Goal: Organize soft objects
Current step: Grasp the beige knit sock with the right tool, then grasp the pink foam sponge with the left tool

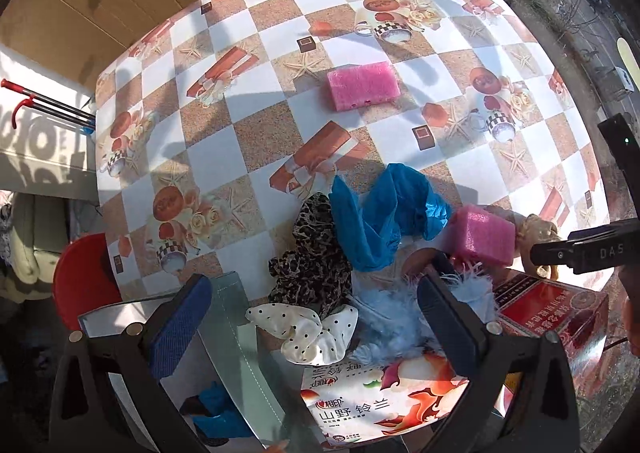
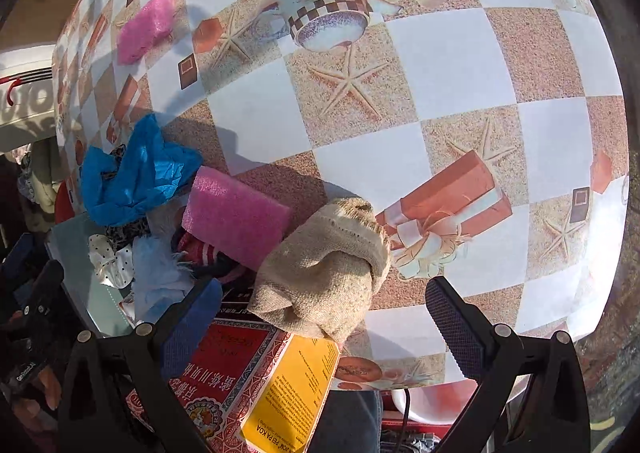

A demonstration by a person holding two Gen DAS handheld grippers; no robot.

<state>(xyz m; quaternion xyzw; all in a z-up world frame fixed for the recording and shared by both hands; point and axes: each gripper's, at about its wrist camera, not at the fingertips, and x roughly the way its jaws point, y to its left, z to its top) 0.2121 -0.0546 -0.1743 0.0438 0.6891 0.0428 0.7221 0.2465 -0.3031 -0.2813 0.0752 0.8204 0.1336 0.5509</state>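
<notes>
Checkered, sunlit tabletop (image 1: 256, 101). Soft items heaped at near edge: blue cloth (image 1: 376, 213), leopard scrunchie (image 1: 316, 253), dotted scrunchie (image 1: 312, 333), pink sponge (image 2: 236, 213), beige sock (image 2: 324, 273). Second pink sponge (image 1: 362, 85) lies alone mid-table. Printed boxes (image 2: 224, 365) crowd the heap. Left gripper (image 1: 316, 329) and right gripper (image 2: 324, 325) both gape wide, holding nothing.

"山野 铃兰" (tissue pack (image 1: 384, 405))

Far tablecloth (image 1: 256, 121) bare; soft pile (image 1: 320, 253) blocks near edge
</notes>
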